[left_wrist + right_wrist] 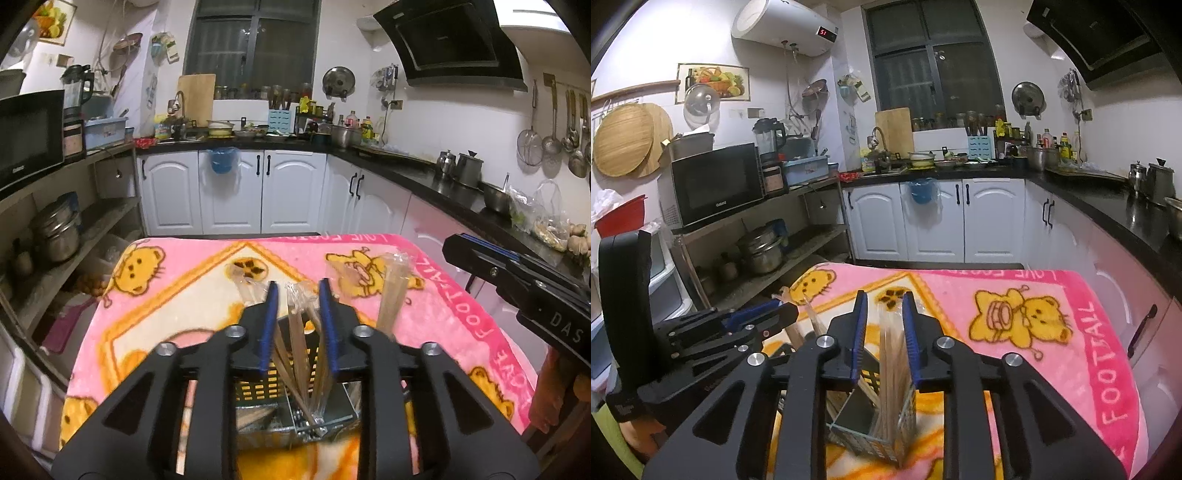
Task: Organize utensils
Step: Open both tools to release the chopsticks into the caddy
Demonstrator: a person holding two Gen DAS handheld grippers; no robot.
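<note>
A black and yellow slotted utensil holder [258, 384] with metal dividers stands on the pink blanket [184, 317], right below both grippers; it also shows in the right wrist view [866, 384]. My left gripper [297, 295] is open around plastic-wrapped wooden utensils [297, 332] that stand in the holder. A wrapped bundle of chopsticks [393, 291] stands in the holder's right part. My right gripper [884, 304] is open around that chopstick bundle [892, 362]. The left gripper also shows in the right wrist view [768, 314], the right gripper's body at the left wrist view's right edge [517, 280].
The blanket with bear prints covers a small table [1034, 332]. White cabinets [236, 192] and a black counter [443, 181] run behind and to the right. A shelf with a microwave [716, 184] and pots [761, 251] stands left.
</note>
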